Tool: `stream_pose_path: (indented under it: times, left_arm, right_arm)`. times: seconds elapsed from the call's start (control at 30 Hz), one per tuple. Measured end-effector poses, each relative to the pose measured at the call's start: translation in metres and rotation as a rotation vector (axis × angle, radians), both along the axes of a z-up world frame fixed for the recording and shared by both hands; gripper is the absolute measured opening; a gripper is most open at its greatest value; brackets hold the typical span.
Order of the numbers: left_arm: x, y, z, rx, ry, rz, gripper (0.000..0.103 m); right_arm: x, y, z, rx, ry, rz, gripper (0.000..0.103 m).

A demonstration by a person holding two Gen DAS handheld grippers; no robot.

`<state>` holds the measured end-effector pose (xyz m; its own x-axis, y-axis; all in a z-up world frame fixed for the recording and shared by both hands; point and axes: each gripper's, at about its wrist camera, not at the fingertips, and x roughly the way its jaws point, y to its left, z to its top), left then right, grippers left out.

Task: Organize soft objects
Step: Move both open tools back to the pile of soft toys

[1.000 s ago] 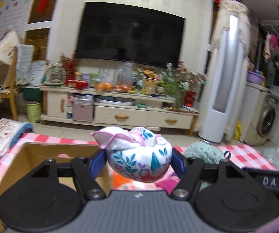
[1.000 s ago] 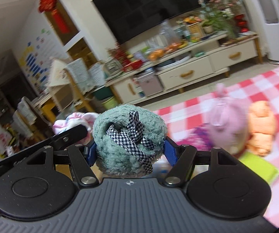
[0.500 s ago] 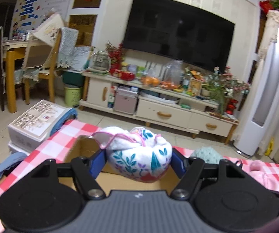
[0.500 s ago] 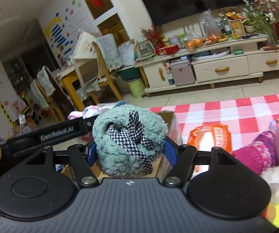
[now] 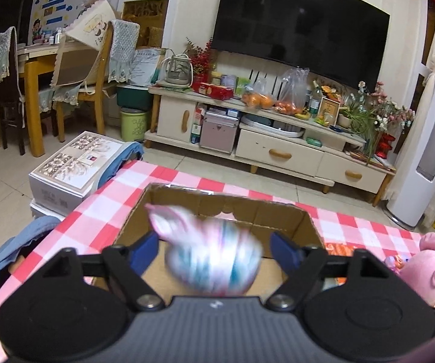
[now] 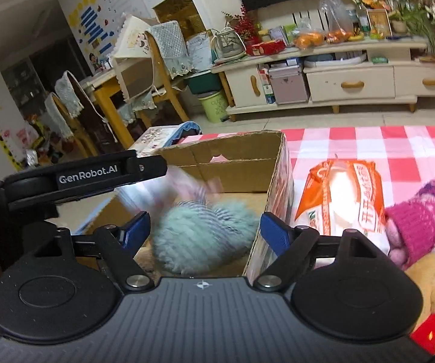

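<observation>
surface: red-and-white checked tablecloth point(image 5: 187, 178) under both your tools; open cardboard box point(image 5: 199, 202) standing on it, directly ahead of your left gripper point(image 5: 214, 246) and ahead-left of your right gripper point(image 6: 205, 227).
room: dark television point(image 5: 299, 21) on the far wall above a cream cabinet point(image 5: 277, 154) crowded with bags and flowers; wooden chairs point(image 5: 96, 69) far left; white printed carton point(image 5: 75, 166) on the floor beyond the table's left edge.
item 1: floral cloth bundle point(image 5: 214, 260), white with teal and pink, between your left gripper's blue pads, neither pad touching it; jaws opening, wide apart; bundle over the box's mouth.
item 2: fuzzy green bundle point(image 6: 202, 236), between your right gripper's pads, clear of both; jaws opening, wide apart; bundle inside the box's walls.
beside your right tool: orange packet point(image 6: 344, 199), magenta knit piece point(image 6: 420, 220); pink plush toy point(image 5: 429, 266) right of your left tool.
hard to make out: both bundles motion-blurred, patterns smeared; box floor mostly hidden.
</observation>
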<state>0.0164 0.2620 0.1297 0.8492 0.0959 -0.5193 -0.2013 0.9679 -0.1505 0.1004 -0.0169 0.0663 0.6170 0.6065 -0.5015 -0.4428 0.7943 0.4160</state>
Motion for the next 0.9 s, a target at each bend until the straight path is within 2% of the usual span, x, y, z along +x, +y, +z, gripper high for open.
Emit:
stream_pose_path:
  times: [0.03,0.07,0.47,0.67,0.9]
  left_arm:
    - [-0.001,-0.001,0.001,0.004,-0.003,0.002,0.097]
    - [-0.003,-0.003,0.003,0.008,-0.009,0.002,0.098]
    - [-0.014,-0.031,0.009,0.025,-0.046,-0.063,0.102]
    - [-0.022,-0.054,0.010,0.034,-0.067,-0.132,0.102]
    - [-0.029,-0.083,0.008,0.097,-0.086,-0.207,0.102]
  right_arm:
    - [-0.002,-0.004,0.002,0.016,0.000,-0.003,0.100]
    - [-0.006,-0.004,0.003,0.022,-0.007,-0.012,0.100]
    - [-0.061,-0.069,0.014,0.057,-0.071,-0.205,0.101]
    - [-0.084,-0.088,0.012,-0.005,-0.117,-0.287,0.102]
    - [-0.097,-0.107,0.008,-0.043,-0.134,-0.340,0.102]
